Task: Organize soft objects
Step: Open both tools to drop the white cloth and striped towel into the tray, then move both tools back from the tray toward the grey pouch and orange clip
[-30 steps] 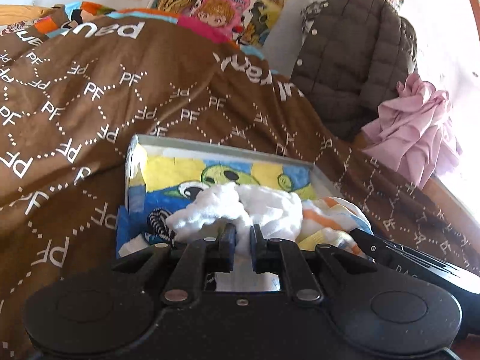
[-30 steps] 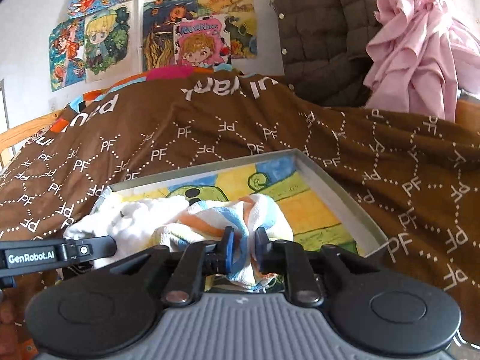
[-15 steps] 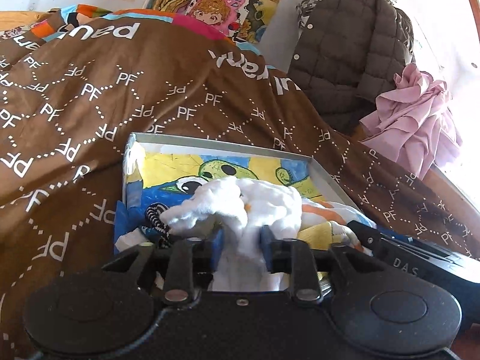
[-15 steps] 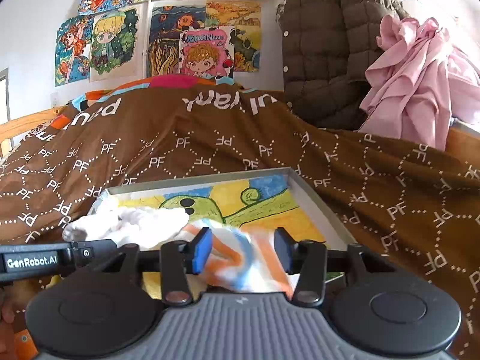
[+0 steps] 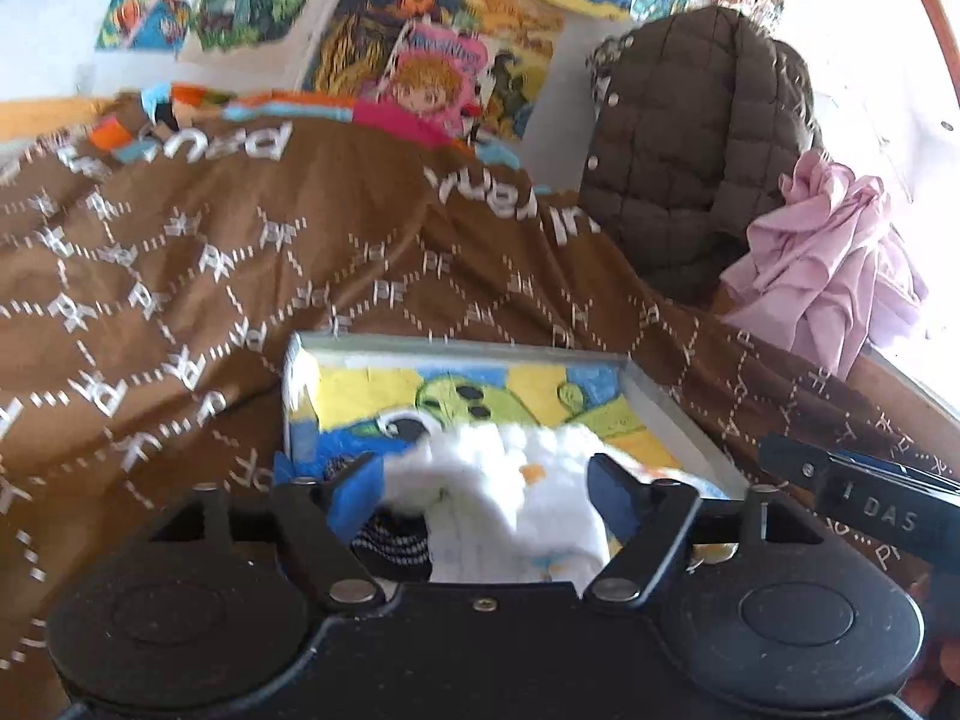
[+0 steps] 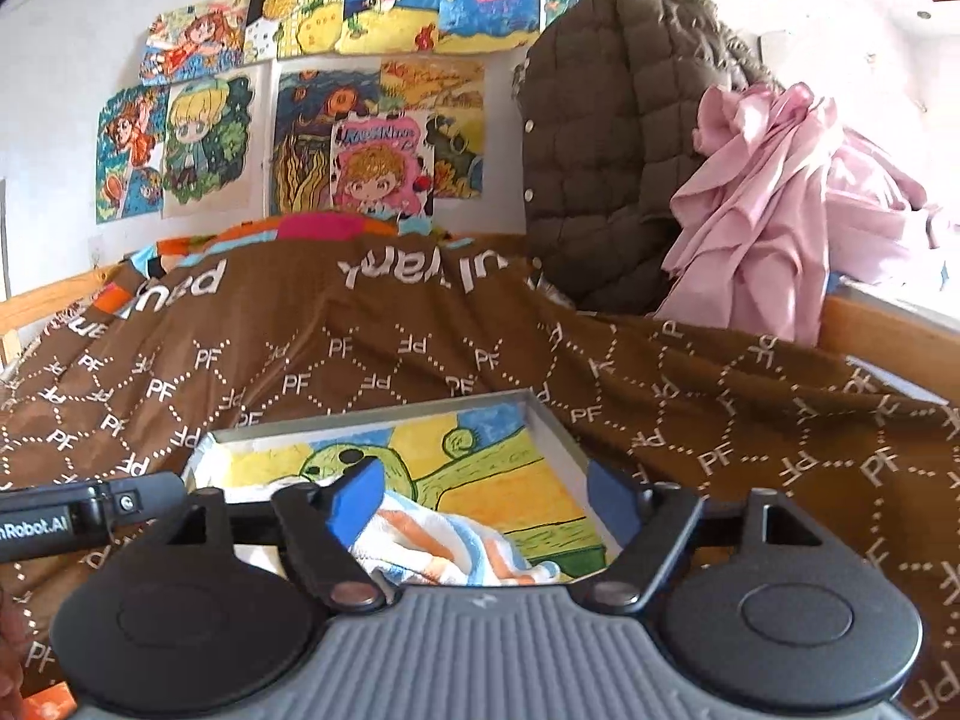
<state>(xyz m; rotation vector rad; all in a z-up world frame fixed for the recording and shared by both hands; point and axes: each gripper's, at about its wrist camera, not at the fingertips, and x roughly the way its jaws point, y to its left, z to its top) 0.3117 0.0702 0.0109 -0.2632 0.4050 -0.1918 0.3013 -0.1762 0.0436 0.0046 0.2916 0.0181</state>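
Bright daylight on a white wall papered with drawings above a bed's brown blanket.

- My left wrist view looks low and close over the tray toward the poster wall.
- My right wrist view faces likewise; both share tray, blanket, jacket.

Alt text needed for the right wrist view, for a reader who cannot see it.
The right hand-held gripper hangs open above a striped towel lying in a shallow box with a cartoon-painted bottom. The box sits on a brown PF-patterned blanket; a quilted jacket, pink cloth and drawings fill the background.
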